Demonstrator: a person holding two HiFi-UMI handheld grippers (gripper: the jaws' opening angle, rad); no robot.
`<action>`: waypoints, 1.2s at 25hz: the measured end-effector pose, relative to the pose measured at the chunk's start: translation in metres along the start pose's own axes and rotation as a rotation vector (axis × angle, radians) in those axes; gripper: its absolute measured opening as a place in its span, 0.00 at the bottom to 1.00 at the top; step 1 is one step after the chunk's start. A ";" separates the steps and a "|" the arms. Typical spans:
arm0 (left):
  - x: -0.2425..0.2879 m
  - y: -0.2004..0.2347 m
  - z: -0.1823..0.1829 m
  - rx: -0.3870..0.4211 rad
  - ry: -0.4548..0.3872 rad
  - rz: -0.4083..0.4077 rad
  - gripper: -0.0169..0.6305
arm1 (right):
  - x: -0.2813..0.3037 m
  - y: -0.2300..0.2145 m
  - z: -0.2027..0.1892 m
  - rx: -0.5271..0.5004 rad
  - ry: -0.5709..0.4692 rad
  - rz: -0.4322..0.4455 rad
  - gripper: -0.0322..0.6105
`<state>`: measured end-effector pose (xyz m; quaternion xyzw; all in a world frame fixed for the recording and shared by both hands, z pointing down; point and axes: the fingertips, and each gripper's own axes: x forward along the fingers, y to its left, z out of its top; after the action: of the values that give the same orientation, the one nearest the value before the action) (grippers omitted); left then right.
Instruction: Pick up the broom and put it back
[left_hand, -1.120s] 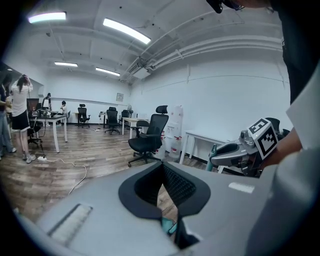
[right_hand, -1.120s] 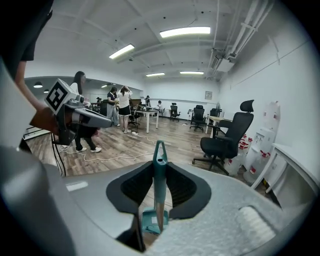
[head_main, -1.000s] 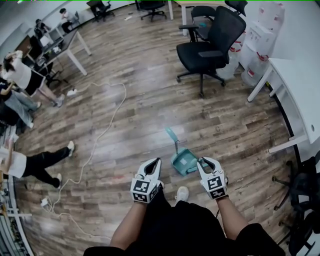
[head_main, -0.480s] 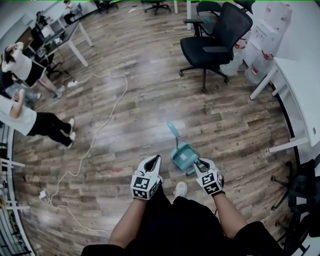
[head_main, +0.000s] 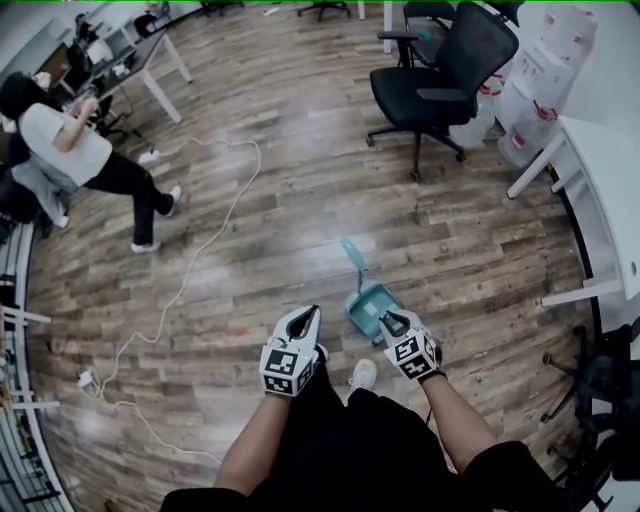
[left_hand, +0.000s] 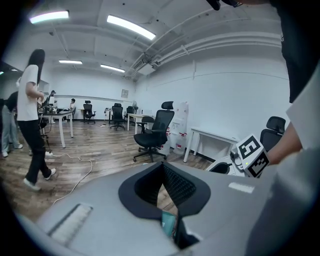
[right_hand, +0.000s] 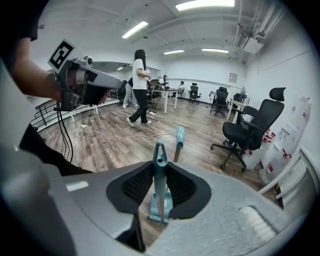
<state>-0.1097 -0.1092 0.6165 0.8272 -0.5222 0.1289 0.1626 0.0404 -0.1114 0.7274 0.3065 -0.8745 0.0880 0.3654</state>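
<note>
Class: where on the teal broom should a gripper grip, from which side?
The broom: its slim handle, just below the hanging loop, from above, a jaw each side. It stands nearly upright, brush head down. The right gripper grips there.

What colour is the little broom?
Teal, a blue-green; the broom shows best in the right gripper view.

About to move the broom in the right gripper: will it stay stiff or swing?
The broom looks like a slim plastic hand broom, so probably light and stiff. The right gripper holds it near the handle's top, with the head low, so it may pivot and swing. The smooth handle could slip.
</note>
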 end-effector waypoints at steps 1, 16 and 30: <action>-0.001 0.003 -0.001 -0.002 0.002 0.004 0.05 | 0.003 -0.002 0.002 0.000 0.000 0.001 0.19; 0.001 0.022 -0.010 -0.026 0.041 0.019 0.05 | 0.052 -0.036 0.036 0.075 -0.016 -0.061 0.19; 0.014 0.045 -0.012 -0.031 0.072 0.010 0.05 | 0.086 -0.051 0.058 0.081 -0.018 -0.080 0.19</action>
<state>-0.1448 -0.1333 0.6391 0.8166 -0.5223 0.1513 0.1936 -0.0102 -0.2146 0.7420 0.3567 -0.8605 0.1060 0.3480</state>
